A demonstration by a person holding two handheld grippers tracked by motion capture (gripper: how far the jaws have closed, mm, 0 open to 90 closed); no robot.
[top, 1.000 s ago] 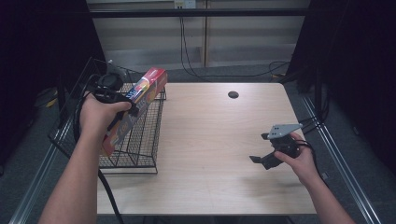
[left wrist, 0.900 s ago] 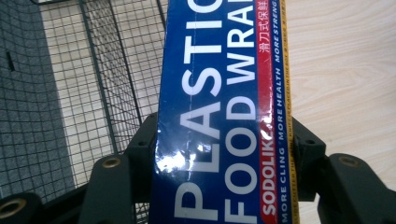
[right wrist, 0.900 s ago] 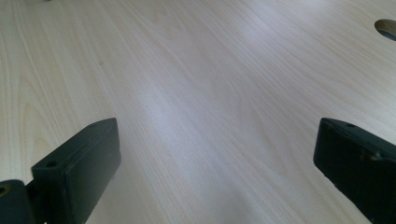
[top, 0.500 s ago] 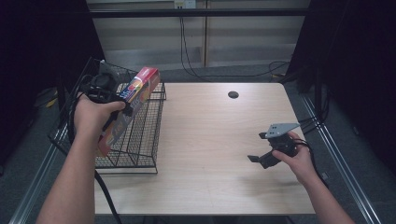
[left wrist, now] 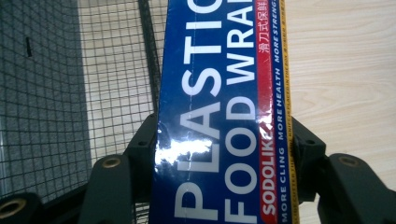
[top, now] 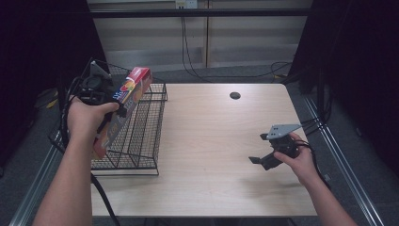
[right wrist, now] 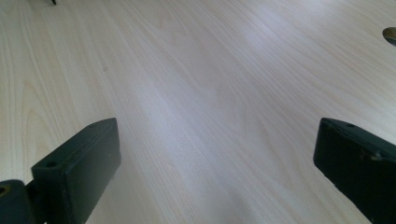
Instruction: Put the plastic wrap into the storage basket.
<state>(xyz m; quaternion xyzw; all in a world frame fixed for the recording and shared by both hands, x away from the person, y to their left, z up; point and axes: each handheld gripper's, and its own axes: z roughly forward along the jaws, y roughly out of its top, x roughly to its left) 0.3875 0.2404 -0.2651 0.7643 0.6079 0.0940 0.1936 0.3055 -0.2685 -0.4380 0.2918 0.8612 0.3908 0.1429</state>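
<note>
- Desk (top: pixel 211 141): wire basket (top: pixel 141 136) stands at my 9 o'clock edge.
- Plastic wrap box (top: pixel 123 109): I hold it tilted above the basket, clamped in the left tool (left wrist: pixel 219 154).
- Right tool (top: pixel 263 149): jaws apart, empty, at 4 o'clock.
- Step, as I judge: carrying the box; next calls for a controlled placement.

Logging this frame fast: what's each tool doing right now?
Left tool: closed on the plastic food wrap box, above the wire basket.
Right tool: open, empty, over the table.
</note>
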